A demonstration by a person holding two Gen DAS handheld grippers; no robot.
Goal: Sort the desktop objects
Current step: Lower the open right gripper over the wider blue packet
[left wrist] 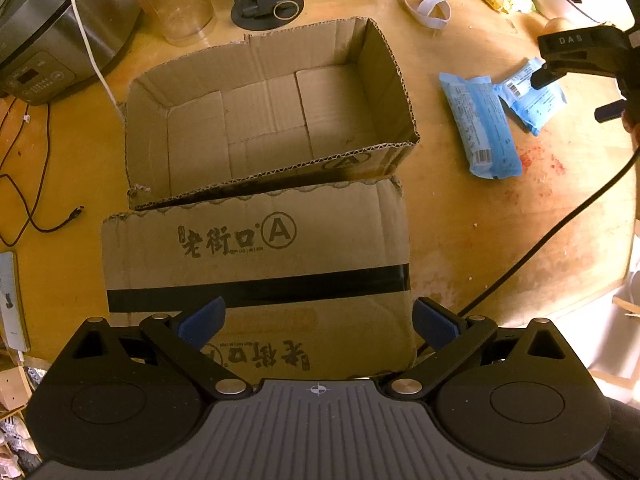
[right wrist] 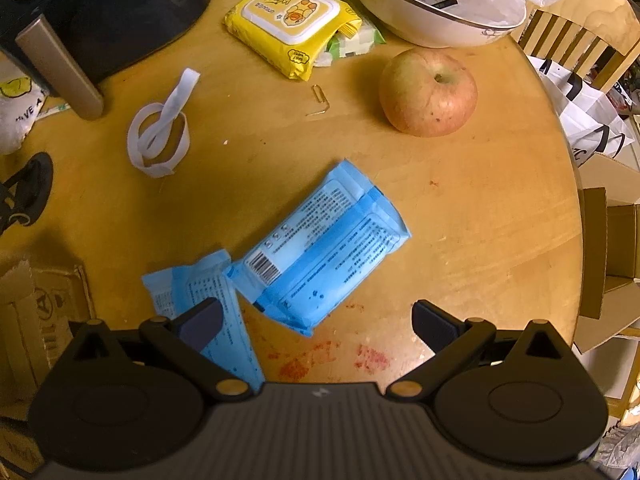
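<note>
Cardboard box [left wrist: 272,120] sits open-topped mid-table, nothing visible inside; second cardboard box [left wrist: 256,264] lies just in front of it, nearer the camera, printed side and black tape band up, the two touching or nearly so; left gripper [left wrist: 318,322] hangs above the near box, jaws spread wide, blue pads holding nothing; long blue packet [left wrist: 478,126] lies on the wooden table [left wrist: 500,240] to the right of the open box, well clear of it; wider blue packet [left wrist: 532,96] just beside it on the far right, edges overlapping or touching, cannot tell which; right gripper [left wrist: 560,80] seen from the left wrist view hovers over that wider packet, one finger tip above its barcode end; from the right wrist view the right gripper [right wrist: 318,322] is spread wide, empty, wider blue packet [right wrist: 320,248] lying flat ahead between the finger lines, long blue packet [right wrist: 204,300] partly under the left finger; red smears on the wood just below the packets; apple [right wrist: 428,92] upright further back on the right; yellow wipes pack [right wrist: 288,24] at the rear, green packet tucked under its right edge; white band loop [right wrist: 160,136] left of centre; white bowl [right wrist: 432,20] with plastic bag at the far edge; bent paper clip [right wrist: 320,98] between wipes and apple.
</note>
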